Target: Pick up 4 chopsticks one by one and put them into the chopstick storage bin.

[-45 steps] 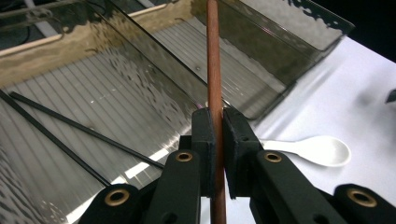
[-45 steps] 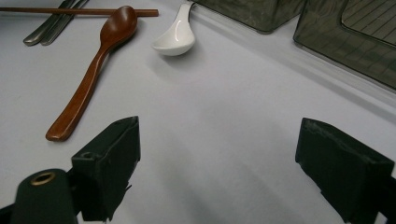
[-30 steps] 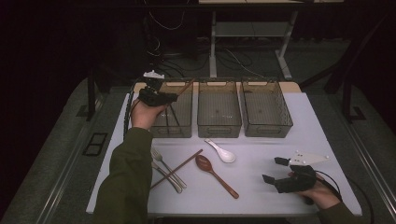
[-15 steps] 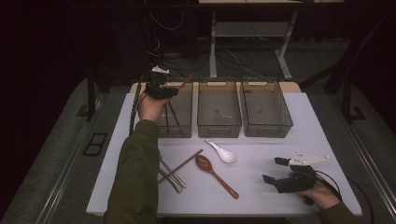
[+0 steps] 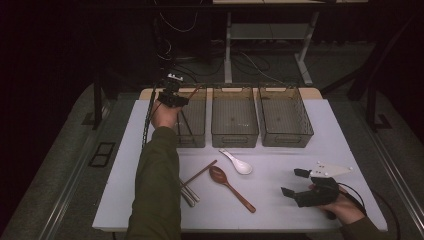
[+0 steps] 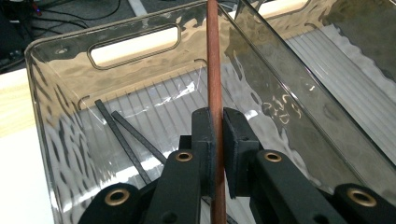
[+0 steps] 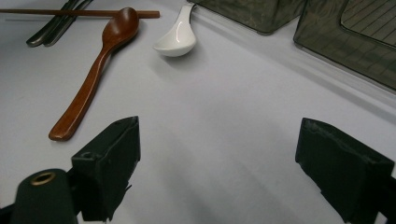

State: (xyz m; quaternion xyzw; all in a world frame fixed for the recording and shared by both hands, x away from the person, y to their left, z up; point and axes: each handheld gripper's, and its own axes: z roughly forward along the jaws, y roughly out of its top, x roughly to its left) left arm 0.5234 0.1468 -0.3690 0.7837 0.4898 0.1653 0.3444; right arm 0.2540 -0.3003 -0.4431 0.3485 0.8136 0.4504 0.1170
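Observation:
My left gripper (image 5: 172, 97) (image 6: 218, 116) is shut on a brown wooden chopstick (image 6: 214, 60), which stands between its pads and points up and away. It hangs over the left clear bin (image 5: 192, 140) (image 6: 56, 42), where two black chopsticks (image 6: 126, 140) lie on the ribbed floor. My right gripper (image 5: 292, 182) (image 7: 219, 149) rests at the table's near right, jaws wide open with nothing between them. In front of it lie a wooden spoon (image 5: 231, 187) (image 7: 93, 79) and a white ceramic spoon (image 5: 240, 164) (image 7: 175, 37).
A second brown chopstick (image 5: 199, 173) (image 7: 79, 13) and some metal utensils (image 5: 189, 195) (image 7: 51, 25) lie by the left sleeve. The middle bin (image 5: 234, 137) and right bin (image 5: 287, 137) stand in a row at the back of the white table.
The left hand has carried the chopstick a little right and down, from the bin's left edge to over its inside. The right hand has stayed put.

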